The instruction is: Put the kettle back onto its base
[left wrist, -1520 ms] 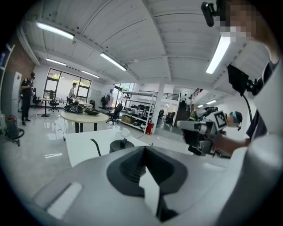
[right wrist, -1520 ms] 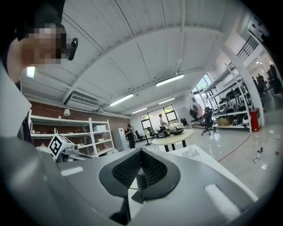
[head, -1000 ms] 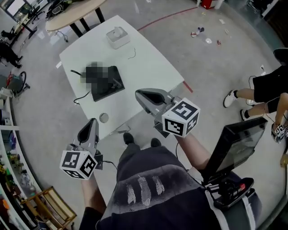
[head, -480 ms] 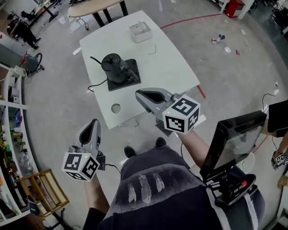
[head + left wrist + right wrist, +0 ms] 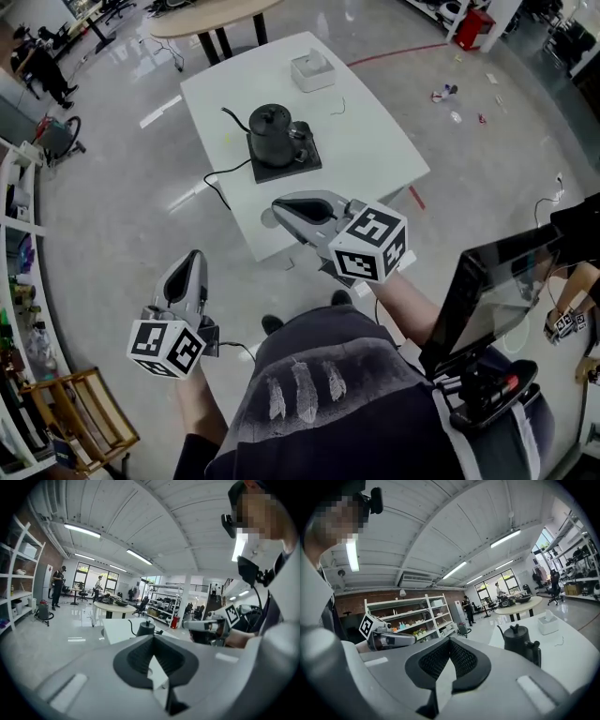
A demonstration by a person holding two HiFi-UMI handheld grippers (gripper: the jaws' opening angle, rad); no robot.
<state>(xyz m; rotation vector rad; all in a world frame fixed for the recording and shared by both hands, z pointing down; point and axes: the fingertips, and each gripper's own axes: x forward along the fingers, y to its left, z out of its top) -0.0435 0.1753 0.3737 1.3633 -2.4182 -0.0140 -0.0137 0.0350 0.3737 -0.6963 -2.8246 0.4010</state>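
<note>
A black gooseneck kettle (image 5: 272, 125) stands on a black square base (image 5: 286, 161) in the middle of a white table (image 5: 375, 141); a black cord (image 5: 217, 180) runs off the table's left edge. The kettle also shows in the left gripper view (image 5: 145, 627) and in the right gripper view (image 5: 520, 641). My right gripper (image 5: 279, 208) is shut and empty, its tip over the table's near edge, well short of the kettle. My left gripper (image 5: 192, 259) is shut and empty, lower left, over the floor.
A white tissue box (image 5: 312, 70) sits at the table's far end. A small round disc (image 5: 269, 218) lies by the near edge, partly hidden by the right gripper. A screen on a stand (image 5: 492, 291) is at my right; shelves (image 5: 19, 281) and a wooden crate (image 5: 84, 422) at my left.
The table and kettle have come nearer and shifted right in the head view. Both grippers moved toward the table; the right one now overlaps its near edge. Both stayed shut.
</note>
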